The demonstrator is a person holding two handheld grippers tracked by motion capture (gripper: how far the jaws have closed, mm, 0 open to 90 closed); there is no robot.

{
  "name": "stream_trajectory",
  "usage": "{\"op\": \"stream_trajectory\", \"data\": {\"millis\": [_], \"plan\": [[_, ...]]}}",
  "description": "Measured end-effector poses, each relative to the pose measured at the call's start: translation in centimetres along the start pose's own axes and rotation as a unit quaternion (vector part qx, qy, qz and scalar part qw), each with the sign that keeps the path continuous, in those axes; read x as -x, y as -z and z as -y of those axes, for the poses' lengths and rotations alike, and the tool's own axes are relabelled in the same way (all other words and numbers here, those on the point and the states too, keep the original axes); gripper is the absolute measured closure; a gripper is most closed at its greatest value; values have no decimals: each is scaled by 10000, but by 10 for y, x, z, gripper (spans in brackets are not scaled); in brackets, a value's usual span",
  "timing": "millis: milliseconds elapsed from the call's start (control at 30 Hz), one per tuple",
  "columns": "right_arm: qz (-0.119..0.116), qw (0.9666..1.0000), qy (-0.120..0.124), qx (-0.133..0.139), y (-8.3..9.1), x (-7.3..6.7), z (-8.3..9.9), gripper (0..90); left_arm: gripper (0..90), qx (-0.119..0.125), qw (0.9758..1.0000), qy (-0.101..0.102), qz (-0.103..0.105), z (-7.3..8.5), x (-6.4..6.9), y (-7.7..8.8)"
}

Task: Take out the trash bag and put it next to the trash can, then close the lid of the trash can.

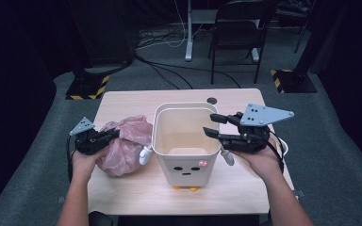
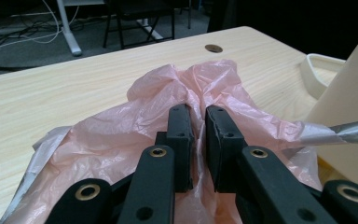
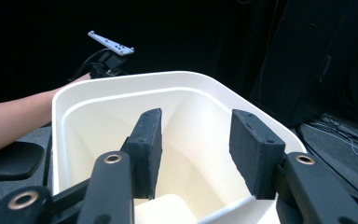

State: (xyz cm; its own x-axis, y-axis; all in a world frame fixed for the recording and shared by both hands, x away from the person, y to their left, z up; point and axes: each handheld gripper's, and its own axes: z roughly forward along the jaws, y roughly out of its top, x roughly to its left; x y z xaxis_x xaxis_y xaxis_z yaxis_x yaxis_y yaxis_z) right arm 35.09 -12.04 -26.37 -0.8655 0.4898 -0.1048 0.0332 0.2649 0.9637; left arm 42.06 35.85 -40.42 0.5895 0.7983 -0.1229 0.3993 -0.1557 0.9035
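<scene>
On the table (image 1: 122,101) sit one pink plastic bag (image 1: 125,146) and one cream bin (image 1: 185,141), side by side. Left claw (image 2: 197,122) stands narrow with bag film between its pads, visible in its own view. Right claw (image 1: 211,125) hangs wide over the bin's rim, gripping nothing.

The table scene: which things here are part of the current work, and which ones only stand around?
In the work: pink plastic bag, white bin, left gripper, right gripper.
Standing around: folding chair, floor cables.
</scene>
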Motion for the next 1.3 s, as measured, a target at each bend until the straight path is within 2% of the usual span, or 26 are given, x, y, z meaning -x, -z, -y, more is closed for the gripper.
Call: {"op": "stream_trajectory", "data": {"millis": [333, 533, 733, 900, 1000, 1100, 1300], "plan": [[264, 9995, -164, 109, 18, 10, 19, 533, 773, -95, 10000, 10, 21, 4, 0, -4], [444, 9983, -337, 170, 29, 18, 36, 533, 700, -7, 9999, 120, 17, 6, -3, 1], [553, 9973, -444, 179, 36, 25, 50, 527, 572, 117, 9993, 360, -7, 7, -6, 6], [621, 9964, -563, 134, 41, 28, 59, 528, 498, 207, 9993, 313, -68, 5, -5, 11], [709, 9960, -535, 123, 43, 29, 65, 527, 429, 301, 9990, 302, -113, 3, -4, 13], [807, 9954, -501, 76, 44, 30, 71, 525, 367, 367, 9989, 287, -61, 0, -1, 16], [941, 9937, -613, -22, 47, 35, 87, 525, 335, 458, 9988, 139, -47, -7, 6, 21]]}}
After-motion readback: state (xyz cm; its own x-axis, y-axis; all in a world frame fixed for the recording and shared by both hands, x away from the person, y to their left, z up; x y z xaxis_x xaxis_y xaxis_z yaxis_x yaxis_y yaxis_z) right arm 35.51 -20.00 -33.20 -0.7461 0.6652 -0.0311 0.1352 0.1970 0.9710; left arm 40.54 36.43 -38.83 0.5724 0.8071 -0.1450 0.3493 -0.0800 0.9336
